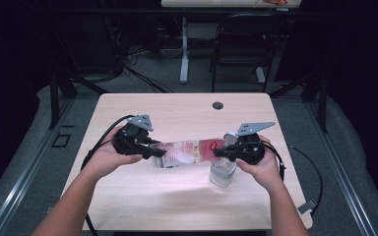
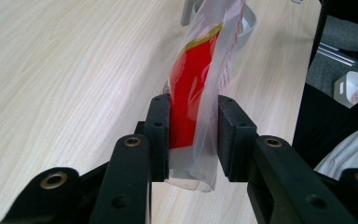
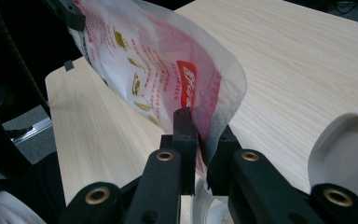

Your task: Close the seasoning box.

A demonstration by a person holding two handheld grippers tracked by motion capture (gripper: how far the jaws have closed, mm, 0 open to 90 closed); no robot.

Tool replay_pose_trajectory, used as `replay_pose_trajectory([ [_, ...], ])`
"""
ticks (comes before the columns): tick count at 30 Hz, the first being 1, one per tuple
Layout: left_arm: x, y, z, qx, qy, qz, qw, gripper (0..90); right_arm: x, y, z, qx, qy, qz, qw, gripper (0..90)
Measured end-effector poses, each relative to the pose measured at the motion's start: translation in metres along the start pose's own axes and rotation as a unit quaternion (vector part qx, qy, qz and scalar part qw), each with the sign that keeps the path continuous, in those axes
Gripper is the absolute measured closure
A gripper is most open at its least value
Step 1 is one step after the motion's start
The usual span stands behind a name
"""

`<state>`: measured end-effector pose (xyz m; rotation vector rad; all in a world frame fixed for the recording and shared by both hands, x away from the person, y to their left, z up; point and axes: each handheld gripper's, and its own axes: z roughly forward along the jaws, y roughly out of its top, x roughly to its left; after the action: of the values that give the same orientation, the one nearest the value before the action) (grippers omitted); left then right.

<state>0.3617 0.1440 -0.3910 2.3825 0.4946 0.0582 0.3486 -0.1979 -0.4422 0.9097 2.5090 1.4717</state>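
A clear plastic bag (image 1: 187,151) with red and white print hangs stretched between my two grippers above the table. My left gripper (image 1: 156,152) is shut on the bag's left end. In the left gripper view the pads press the red film of the bag (image 2: 191,93) between them, at the left gripper (image 2: 193,135). My right gripper (image 1: 219,152) is shut on the bag's right end. In the right gripper view the bag (image 3: 158,60) curves away from the right gripper (image 3: 204,140). A clear cup (image 1: 222,173) stands on the table just below the right gripper.
The light wooden table (image 1: 177,108) has a round cable hole (image 1: 218,105) near its far edge. The cup's pale rim (image 3: 345,149) sits close to the right jaws. A dark chair (image 1: 246,44) and a white desk leg (image 1: 184,49) stand beyond the table.
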Motion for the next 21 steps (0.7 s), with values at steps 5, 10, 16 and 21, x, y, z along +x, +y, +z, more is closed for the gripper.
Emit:
replay_pose_trajectory([
  [5,0.0,0.001,0.0,-0.001,0.0,-0.001,1.0,68.6,0.0,0.0,0.0,0.001,-0.002,-0.002,1.0,85.5],
  [10,0.0,0.004,-0.001,0.002,0.0,0.0,1.0,68.5,0.0,0.0,-0.001,0.002,-0.003,-0.001,1.0,85.7],
  [16,-0.001,0.008,-0.002,0.008,0.002,-0.004,1.0,68.7,-0.001,-0.001,-0.001,0.0,-0.002,0.0,1.0,85.5],
  [21,-0.002,0.011,-0.002,0.01,0.002,-0.001,0.9999,69.1,-0.001,-0.001,-0.002,0.001,-0.003,0.001,1.0,84.6],
])
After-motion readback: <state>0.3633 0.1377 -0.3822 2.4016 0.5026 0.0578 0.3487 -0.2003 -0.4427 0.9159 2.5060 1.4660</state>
